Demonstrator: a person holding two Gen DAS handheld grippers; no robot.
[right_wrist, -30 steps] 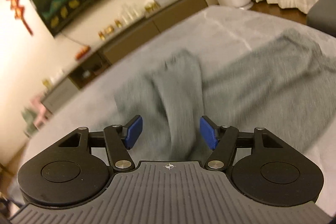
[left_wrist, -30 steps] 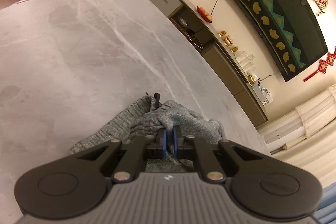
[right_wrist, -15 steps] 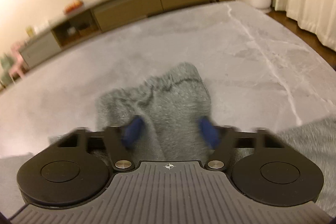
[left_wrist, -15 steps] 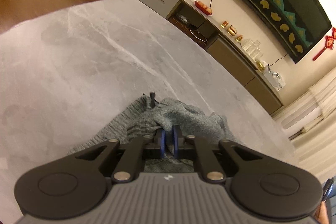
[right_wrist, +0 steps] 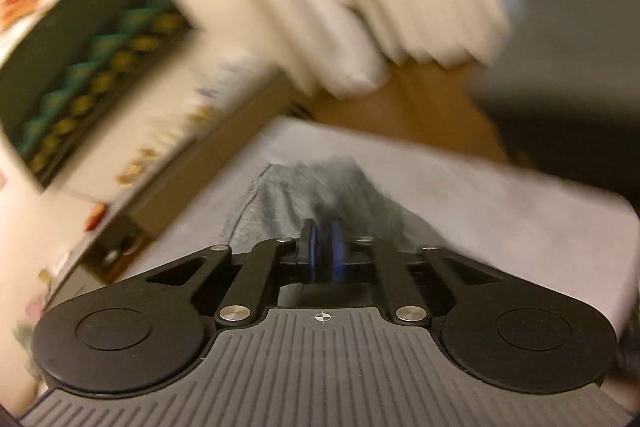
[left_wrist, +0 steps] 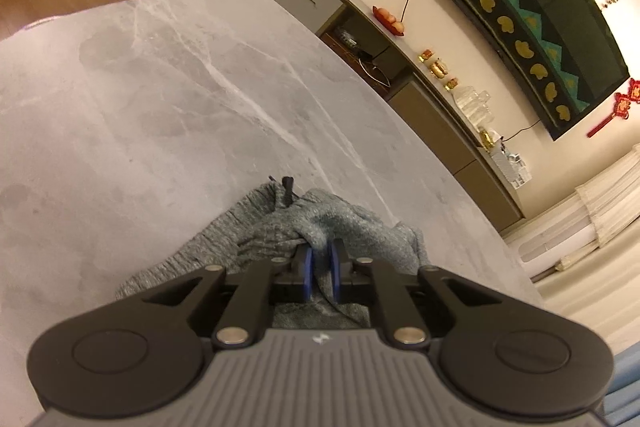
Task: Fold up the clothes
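Grey knit garment [left_wrist: 344, 227], one piece, lies bunched on the marbled grey bench [left_wrist: 160, 99]. Two hand-held grippers show: the left hand-held gripper [left_wrist: 320, 263] pinches a fold of it between blue pads, and the right hand-held gripper [right_wrist: 325, 251], blurred, has its pads nearly together on the garment's cloth [right_wrist: 304, 187].

- Warm, dim yellowish indoor light in both views.
- Left wrist view sharp; fisheye bends the TV [left_wrist: 520, 23] and table [left_wrist: 160, 107] edges.
- Right wrist view heavily motion-blurred, room smeared.
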